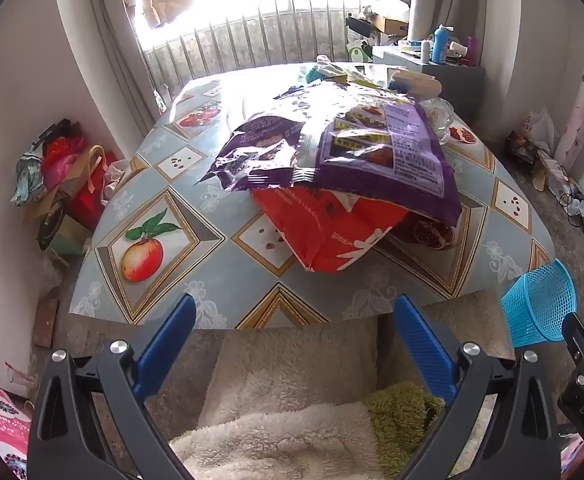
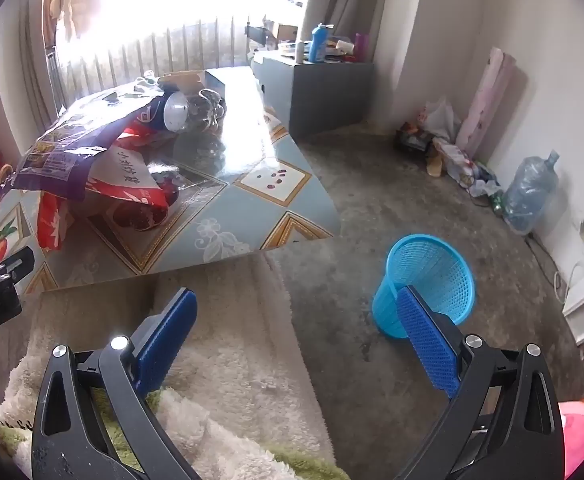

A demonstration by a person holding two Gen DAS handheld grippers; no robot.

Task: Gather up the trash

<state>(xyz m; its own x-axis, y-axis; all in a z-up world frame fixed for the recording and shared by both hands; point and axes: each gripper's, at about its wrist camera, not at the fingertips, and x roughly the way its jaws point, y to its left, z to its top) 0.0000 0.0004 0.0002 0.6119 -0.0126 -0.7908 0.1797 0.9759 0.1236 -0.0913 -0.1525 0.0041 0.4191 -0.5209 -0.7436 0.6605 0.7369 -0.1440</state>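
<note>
Right now I am holding both grippers spread wide with nothing between their fingers: the left gripper [image 1: 293,324] is facing the bench [image 1: 164,216], where a purple wrapper [image 1: 371,148] is lying across a red bag [image 1: 331,232], while the right gripper [image 2: 297,320] is hovering near the blue basket [image 2: 431,276] on the floor.

A purple wrapper [image 1: 375,148] covers much of the red bag [image 1: 331,232] on the tabletop [image 1: 212,280], while glare whitens the window. The blue basket [image 2: 427,280] sits partly behind the right claw [image 2: 295,320] finger; wrapper print is unreadable.
</note>
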